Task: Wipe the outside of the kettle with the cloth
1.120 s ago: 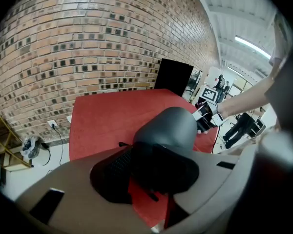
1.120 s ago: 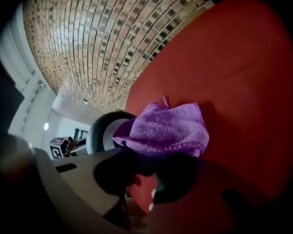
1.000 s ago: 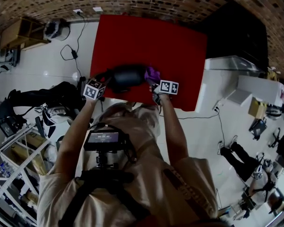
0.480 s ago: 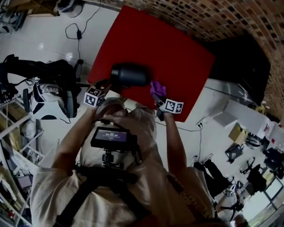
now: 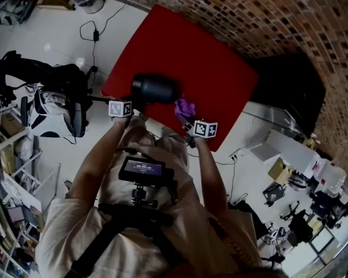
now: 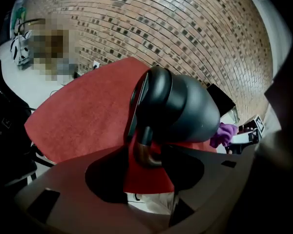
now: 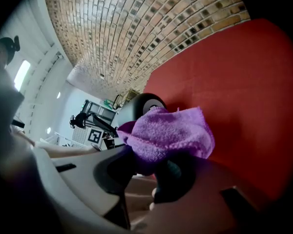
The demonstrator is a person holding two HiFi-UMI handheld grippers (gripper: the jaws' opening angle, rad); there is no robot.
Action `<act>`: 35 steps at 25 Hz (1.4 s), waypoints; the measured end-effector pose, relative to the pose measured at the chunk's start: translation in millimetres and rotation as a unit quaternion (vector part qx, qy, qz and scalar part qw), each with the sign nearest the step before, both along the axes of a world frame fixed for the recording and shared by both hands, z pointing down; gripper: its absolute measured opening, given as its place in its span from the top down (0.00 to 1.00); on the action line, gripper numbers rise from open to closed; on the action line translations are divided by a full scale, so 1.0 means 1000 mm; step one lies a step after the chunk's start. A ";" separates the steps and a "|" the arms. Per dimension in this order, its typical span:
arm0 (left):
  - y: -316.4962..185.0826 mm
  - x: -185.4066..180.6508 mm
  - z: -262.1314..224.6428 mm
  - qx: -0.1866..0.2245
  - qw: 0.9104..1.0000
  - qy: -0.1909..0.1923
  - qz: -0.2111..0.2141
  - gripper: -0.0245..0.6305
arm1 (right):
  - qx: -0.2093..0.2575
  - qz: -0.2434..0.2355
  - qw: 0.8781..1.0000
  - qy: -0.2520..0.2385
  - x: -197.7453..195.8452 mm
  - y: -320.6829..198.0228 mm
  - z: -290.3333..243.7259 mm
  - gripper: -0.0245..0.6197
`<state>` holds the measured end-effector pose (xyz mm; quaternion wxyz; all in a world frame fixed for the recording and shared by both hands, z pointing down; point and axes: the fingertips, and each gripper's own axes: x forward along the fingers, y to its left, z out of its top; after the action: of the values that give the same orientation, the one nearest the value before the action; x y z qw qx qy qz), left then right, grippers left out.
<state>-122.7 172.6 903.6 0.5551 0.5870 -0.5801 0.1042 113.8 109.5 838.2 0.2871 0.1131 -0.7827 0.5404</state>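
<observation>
The dark kettle (image 5: 153, 88) rests on the red table (image 5: 209, 62) near its front edge; I cannot tell whether it stands upright. My left gripper (image 5: 133, 101) is at its near left. In the left gripper view the kettle (image 6: 185, 108) fills the middle and its curved handle (image 6: 142, 147) lies between the jaws of my left gripper (image 6: 145, 168). Those jaws have just been opening, and red table shows on both sides of the handle. My right gripper (image 5: 188, 117) is shut on the purple cloth (image 5: 184, 107), just right of the kettle. The cloth (image 7: 166, 133) bunches over the right gripper (image 7: 151, 172).
A brick wall runs behind the table. A black bag (image 5: 49, 80) and cables lie on the white floor at the left, beside wire shelves (image 5: 6, 155). A black cabinet (image 5: 290, 91) stands right of the table, with boxes and chairs beyond it.
The left gripper has rolled, sunk and drawn back from the kettle, and its jaws have opened. The cloth has come a little away from the kettle's right side. The head view has swung.
</observation>
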 end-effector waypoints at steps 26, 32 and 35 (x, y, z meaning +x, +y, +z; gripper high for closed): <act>-0.134 -0.036 -0.050 0.035 0.919 -0.258 0.296 0.79 | -0.032 0.182 0.981 -0.061 0.044 -0.042 -0.007 0.80; -0.192 0.001 -0.097 0.131 0.780 -0.389 0.471 0.79 | -0.030 0.214 0.974 -0.061 0.050 -0.048 -0.002 0.80; -0.202 0.013 -0.122 0.170 0.711 -0.449 0.513 0.79 | -0.029 0.221 0.973 -0.064 0.049 -0.048 -0.003 0.80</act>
<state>-109.8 -29.4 781.9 -0.0188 0.7631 -0.3784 0.5237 162.7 61.7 835.0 0.1131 0.2397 -0.7391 0.6193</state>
